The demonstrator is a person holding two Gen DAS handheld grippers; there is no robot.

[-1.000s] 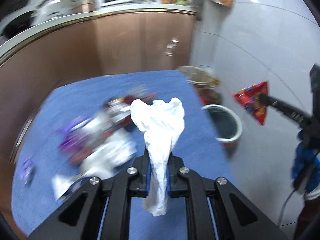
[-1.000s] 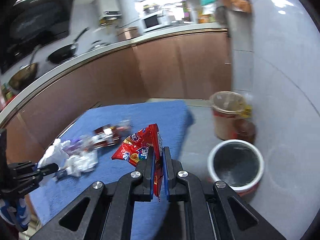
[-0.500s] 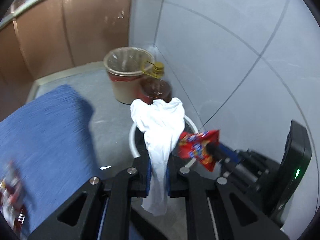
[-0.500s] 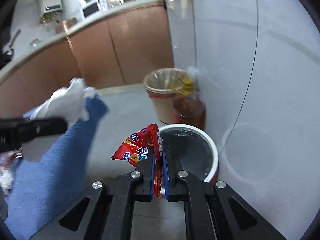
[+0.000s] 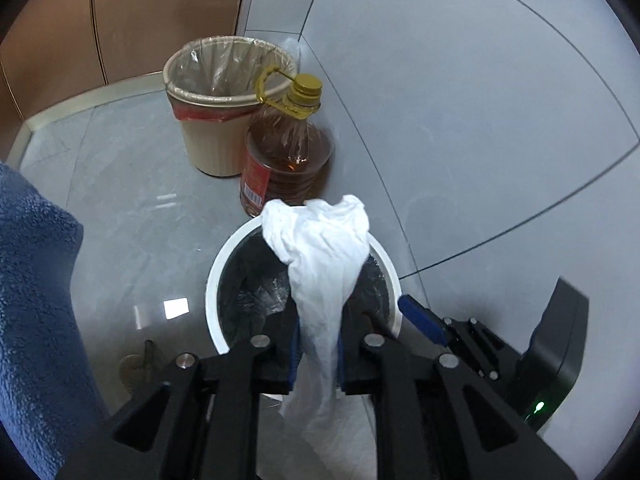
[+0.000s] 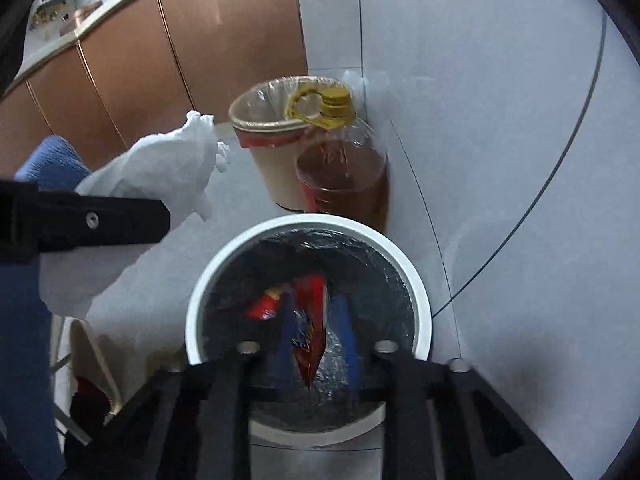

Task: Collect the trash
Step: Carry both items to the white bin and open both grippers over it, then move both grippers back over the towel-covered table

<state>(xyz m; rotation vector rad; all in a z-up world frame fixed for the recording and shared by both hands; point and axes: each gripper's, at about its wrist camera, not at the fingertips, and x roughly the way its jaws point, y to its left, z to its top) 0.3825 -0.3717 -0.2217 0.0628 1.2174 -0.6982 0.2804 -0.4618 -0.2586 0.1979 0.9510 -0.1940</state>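
A white-rimmed trash bin [image 5: 214, 264] with a black liner stands on the grey floor; it also shows in the right wrist view [image 6: 416, 284]. My left gripper [image 5: 318, 340] is shut on a crumpled white tissue [image 5: 324, 252] and holds it over the bin's near rim. The tissue [image 6: 160, 168] also shows at the left of the right wrist view. My right gripper [image 6: 314, 332] is over the bin with its jaws apart. A red snack wrapper [image 6: 310, 328] sits loose between its fingers, inside the bin's mouth. The right gripper's blue fingertip [image 5: 422, 322] shows beside the bin.
A beige bin [image 5: 212, 144] with a clear liner and a large oil bottle [image 5: 288, 160] with a yellow cap stand behind the white bin against the grey tiled wall. A blue cloth-covered table edge [image 5: 36, 280] lies at the left. Brown cabinets are behind.
Both grippers swung from the blue table to the white bin and moved down over it. My right gripper opened and the red wrapper came free. The left stays shut on the tissue.
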